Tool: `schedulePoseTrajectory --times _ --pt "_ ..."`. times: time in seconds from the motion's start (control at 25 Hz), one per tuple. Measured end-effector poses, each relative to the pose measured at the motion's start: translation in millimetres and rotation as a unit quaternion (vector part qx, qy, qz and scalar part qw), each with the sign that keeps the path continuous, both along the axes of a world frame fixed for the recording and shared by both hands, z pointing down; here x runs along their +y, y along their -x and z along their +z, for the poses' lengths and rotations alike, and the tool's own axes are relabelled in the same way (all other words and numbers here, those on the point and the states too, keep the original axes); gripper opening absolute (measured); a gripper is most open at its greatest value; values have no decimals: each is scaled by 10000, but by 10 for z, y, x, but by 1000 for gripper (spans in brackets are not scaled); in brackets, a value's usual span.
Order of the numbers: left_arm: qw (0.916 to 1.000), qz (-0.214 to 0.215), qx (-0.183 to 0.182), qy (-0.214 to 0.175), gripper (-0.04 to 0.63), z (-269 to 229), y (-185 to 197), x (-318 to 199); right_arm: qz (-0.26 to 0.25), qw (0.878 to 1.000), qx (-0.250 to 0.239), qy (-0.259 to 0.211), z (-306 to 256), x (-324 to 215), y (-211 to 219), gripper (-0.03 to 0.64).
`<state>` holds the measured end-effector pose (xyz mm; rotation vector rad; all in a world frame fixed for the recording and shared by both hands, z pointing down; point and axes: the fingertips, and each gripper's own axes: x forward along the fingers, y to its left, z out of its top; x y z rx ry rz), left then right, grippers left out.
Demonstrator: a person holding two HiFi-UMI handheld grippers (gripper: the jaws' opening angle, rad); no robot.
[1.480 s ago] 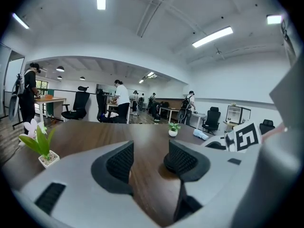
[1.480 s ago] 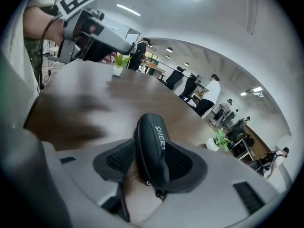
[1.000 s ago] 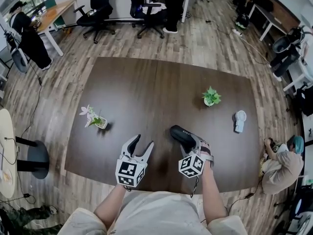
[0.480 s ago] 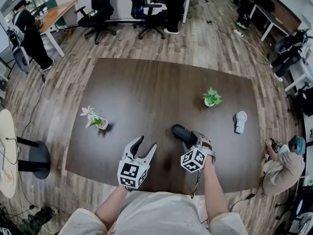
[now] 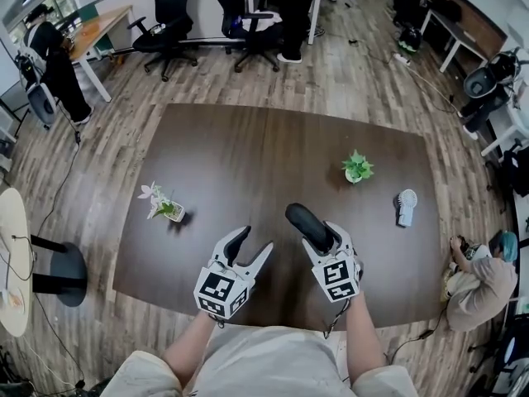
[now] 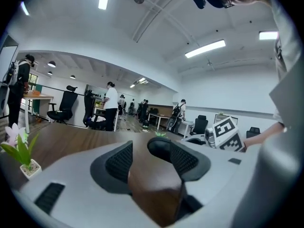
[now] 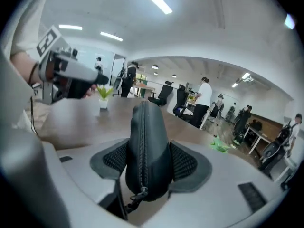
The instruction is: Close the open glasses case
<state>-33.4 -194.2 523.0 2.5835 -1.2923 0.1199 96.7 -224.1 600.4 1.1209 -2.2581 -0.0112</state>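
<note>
Zipped glasses case [image 5: 302, 220] pinched in the right gripper [image 5: 324, 238], above the table [image 5: 248, 155].
The right jaws press on both sides of the black case (its zip runs closed along the edge) over the table's near side. The left gripper [image 5: 252, 242] hovers just beside it, its jaws spread and just opening wider, with nothing between them.

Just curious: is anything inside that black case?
Can't tell. The case sits clamped in the right gripper; only its black shell and zipper show, and the inside is covered.
</note>
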Motion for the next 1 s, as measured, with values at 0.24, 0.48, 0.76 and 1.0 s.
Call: schedulePoseTrajectory --times 0.24,0.48,0.76,1.0 --pt "9959 588 604 -325 281 -522 -102 63 -620 9807 -1824 -349 -919 242 342 261" --pt "9773 1737 749 -950 346 -1166 -316 327 -1856 9234 -3352 -227 -1686 685 637 261" --pt "9437 2827 1226 -1200 368 -1576 -507 680 -3082 8555 -4149 323 -2012 1127 811 260" --pt "9236 3340 1477 -1165 307 -1637 -604 898 -3485 8254 -4385 703 -2026 1297 888 261"
